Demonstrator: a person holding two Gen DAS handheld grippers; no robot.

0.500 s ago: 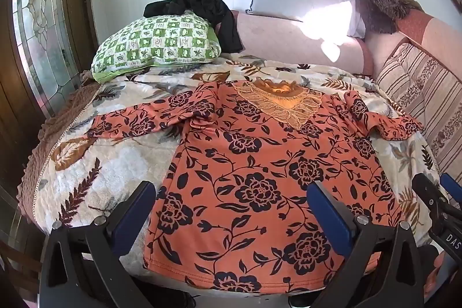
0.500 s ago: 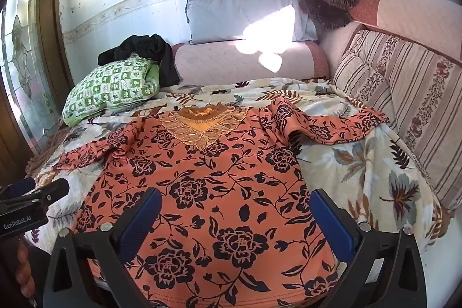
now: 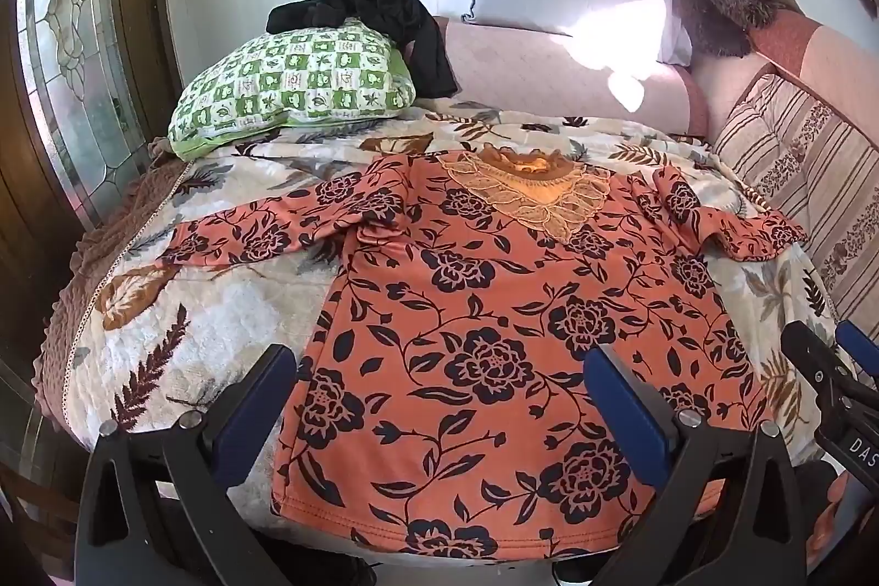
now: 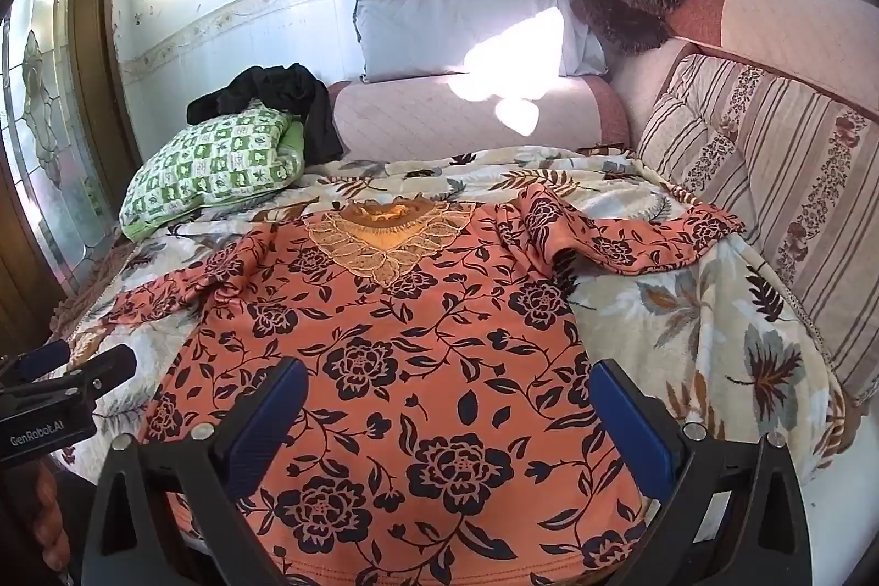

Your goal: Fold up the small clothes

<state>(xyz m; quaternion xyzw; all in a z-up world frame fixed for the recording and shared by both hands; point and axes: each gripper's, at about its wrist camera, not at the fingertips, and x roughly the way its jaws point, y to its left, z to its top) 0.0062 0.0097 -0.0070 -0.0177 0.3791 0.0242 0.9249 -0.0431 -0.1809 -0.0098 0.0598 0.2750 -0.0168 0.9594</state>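
Left wrist, soft orange floral top [image 3: 494, 311] flat, lace yoke [image 3: 527, 196], plush leaf-print blanket [image 3: 165, 328]

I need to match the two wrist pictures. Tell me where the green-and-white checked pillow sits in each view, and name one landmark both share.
Left wrist view: the green-and-white checked pillow lies upper left of centre, behind the orange floral shirt's left sleeve.
Right wrist view: the pillow lies at the left, smaller, behind the shirt.
Shared landmark: the crumpled black garment draped over the pillow's far end, in both views.
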